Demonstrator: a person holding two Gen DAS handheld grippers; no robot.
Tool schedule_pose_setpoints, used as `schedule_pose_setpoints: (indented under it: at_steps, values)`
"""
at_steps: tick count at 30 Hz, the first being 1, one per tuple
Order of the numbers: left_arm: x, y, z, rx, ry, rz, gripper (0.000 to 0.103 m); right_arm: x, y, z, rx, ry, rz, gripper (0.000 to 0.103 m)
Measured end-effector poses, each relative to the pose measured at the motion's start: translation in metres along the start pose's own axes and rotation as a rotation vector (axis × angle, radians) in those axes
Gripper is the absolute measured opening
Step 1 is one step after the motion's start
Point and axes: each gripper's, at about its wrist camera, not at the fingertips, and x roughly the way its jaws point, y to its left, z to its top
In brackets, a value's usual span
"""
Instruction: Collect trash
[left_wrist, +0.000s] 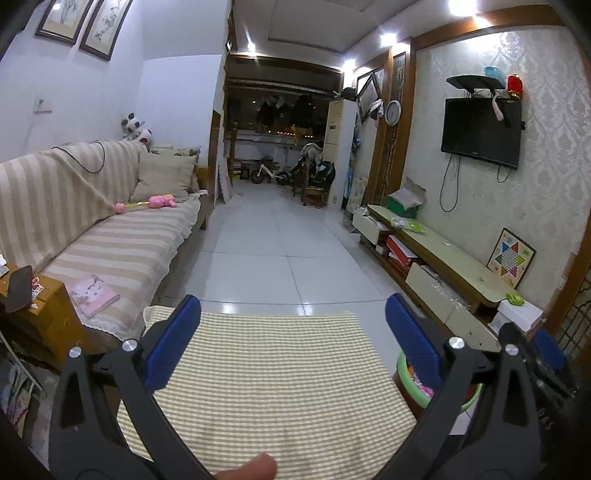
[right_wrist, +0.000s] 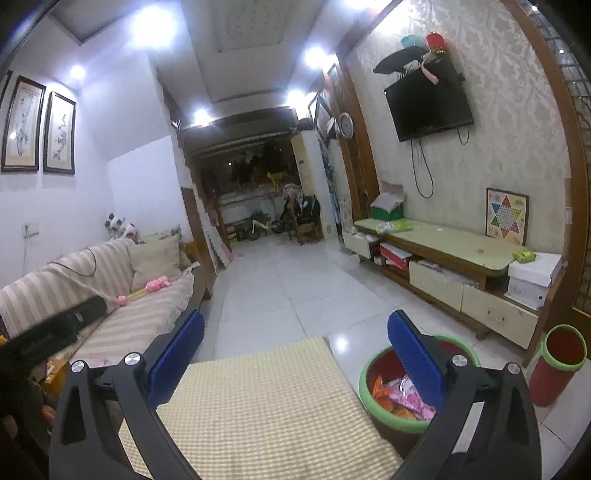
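White floor tiles (left_wrist: 280, 258) run down the middle of a long living room, with a beige striped fabric sofa (left_wrist: 110, 236) along the left of both views and a low pale green TV cabinet (right_wrist: 443, 247) along the right wall under a black wall-mounted television (right_wrist: 428, 99). Directly below me, filling the lower centre of both frames, lies a yellow-and-white checked cloth (left_wrist: 266, 376) spread over a flat surface.

I hold my left gripper (left_wrist: 293, 314) over that cloth with its 2 blue ribbed pads (left_wrist: 173, 343) standing wide apart and nothing between them. A fingertip of mine (left_wrist: 251, 469) shows at the bottom edge of that view. My right gripper (right_wrist: 295, 328) is likewise spread to its widest, blue pads (right_wrist: 177, 354) clear of everything, empty.

At the lower right of the right wrist view, just beside the cloth's edge, sits a round red plastic bin with a green rim (right_wrist: 384, 413). Inside it lie crumpled orange and pink snack wrappers (right_wrist: 399, 398), partly hidden behind my right pad. Further right, near the frame's edge, stands a second, taller red cylindrical bin with a green rim (right_wrist: 557, 362), apart from the first. On the sofa seat, upper left, rests a pink plastic toy (left_wrist: 159, 201).
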Motion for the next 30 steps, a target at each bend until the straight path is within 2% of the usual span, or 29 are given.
schedule_pose_setpoints:
  at_steps: [2,10,30]
  values:
    - [0.001,0.000,-0.002,-0.002,0.004,-0.025,0.098,-0.003,0.007,-0.006,-0.014,0.013,-0.012,0.096]
    - [0.012,0.012,-0.010,-0.039,0.083,-0.035,0.098,0.000,0.006,-0.012,0.011,0.048,-0.010,0.096]
    - [0.015,0.009,-0.015,-0.029,0.106,-0.029,0.098,0.006,0.002,-0.022,-0.004,0.098,-0.027,0.096]
